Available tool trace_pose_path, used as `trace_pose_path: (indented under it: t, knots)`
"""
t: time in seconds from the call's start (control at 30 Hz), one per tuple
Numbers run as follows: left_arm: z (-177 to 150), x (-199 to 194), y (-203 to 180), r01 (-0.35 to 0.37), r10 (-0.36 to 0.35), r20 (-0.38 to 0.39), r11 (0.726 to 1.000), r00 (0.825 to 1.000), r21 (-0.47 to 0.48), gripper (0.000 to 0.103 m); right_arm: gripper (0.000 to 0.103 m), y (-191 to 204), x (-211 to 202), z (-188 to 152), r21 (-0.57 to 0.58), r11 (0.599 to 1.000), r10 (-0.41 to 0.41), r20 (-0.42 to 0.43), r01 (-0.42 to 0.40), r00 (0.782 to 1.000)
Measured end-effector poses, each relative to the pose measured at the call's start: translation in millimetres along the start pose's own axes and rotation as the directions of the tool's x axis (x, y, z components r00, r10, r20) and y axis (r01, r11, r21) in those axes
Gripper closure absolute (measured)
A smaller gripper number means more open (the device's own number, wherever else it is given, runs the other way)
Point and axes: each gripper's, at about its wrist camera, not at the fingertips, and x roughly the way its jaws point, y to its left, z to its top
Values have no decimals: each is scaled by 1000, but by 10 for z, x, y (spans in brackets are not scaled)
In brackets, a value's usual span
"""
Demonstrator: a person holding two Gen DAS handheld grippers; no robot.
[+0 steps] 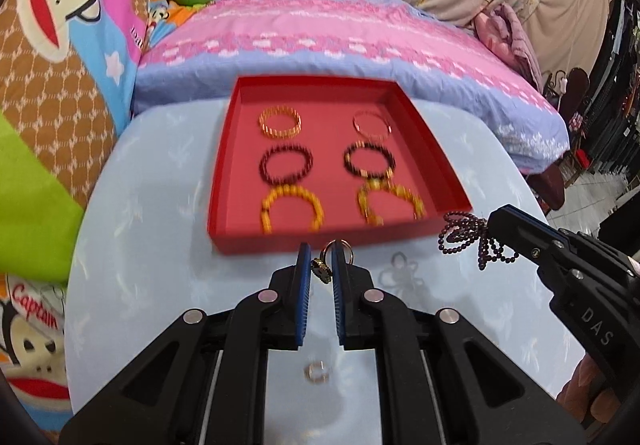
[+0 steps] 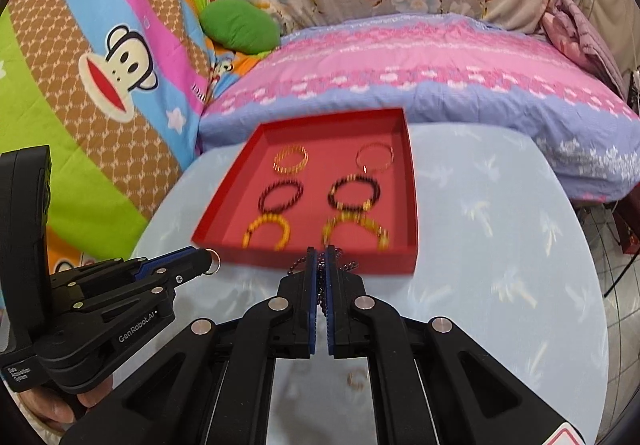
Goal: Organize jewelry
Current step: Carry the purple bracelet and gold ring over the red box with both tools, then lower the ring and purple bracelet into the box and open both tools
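A: Dark bead string (image 1: 472, 241), pinched in the right gripper (image 1: 489, 225), hanging in loose loops over the blue table (image 1: 160, 265), just off the red tray's (image 1: 320, 243) near right corner. Right jaws squeezed nearly flat on the strand.

B: Handling?

A: Light and limp, probably. No stiffness to speak of; likely to swing and tangle, beads smooth enough to slip through a weak pinch. Best taken on a bunched section, as now, not on a single strand.

B: Long axis?

A: None fixed. Loops drooping straight down from the pinch, tail ends lowest.

B: And the left side?

A: Ring (image 1: 338, 253) clamped in the left gripper (image 1: 322, 265), jaws narrow on it. Band upright, hoop poking out past the fingertips (image 1: 305, 257), dark ornament (image 1: 321, 269) low between the pads. Hard, tiny, slick by the look of it; grip on the band, easy to flick out if pads shift.

B: In the tray?

A: Six bracelets in two columns: gold pair (image 1: 279, 121) at the far end, dark bead pair (image 1: 286, 167) in the middle, yellow bead pair (image 1: 292, 211) nearest. Room left looks tight; near wall partly hiding the yellow ones.

B: Anything loose?

A: One more small ring (image 1: 317, 371) flat on the table, below the left fingers, blurred. Pink and blue pillow (image 1: 340, 41) beyond the tray.
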Motion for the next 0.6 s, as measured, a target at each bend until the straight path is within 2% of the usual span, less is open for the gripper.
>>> trace_pose_path:
  t: [0.27, 0.6]
  knots:
    - [668, 483, 22, -7, 7, 17, 1000, 1000, 15, 93, 99, -66, 520, 616, 4, 1000, 6, 19, -6, 1000]
    - [1122, 1195, 56, 21, -20, -34, 1000, 999, 17, 93, 99, -222, 1296, 1035, 19, 1000, -9, -41, 9, 999]
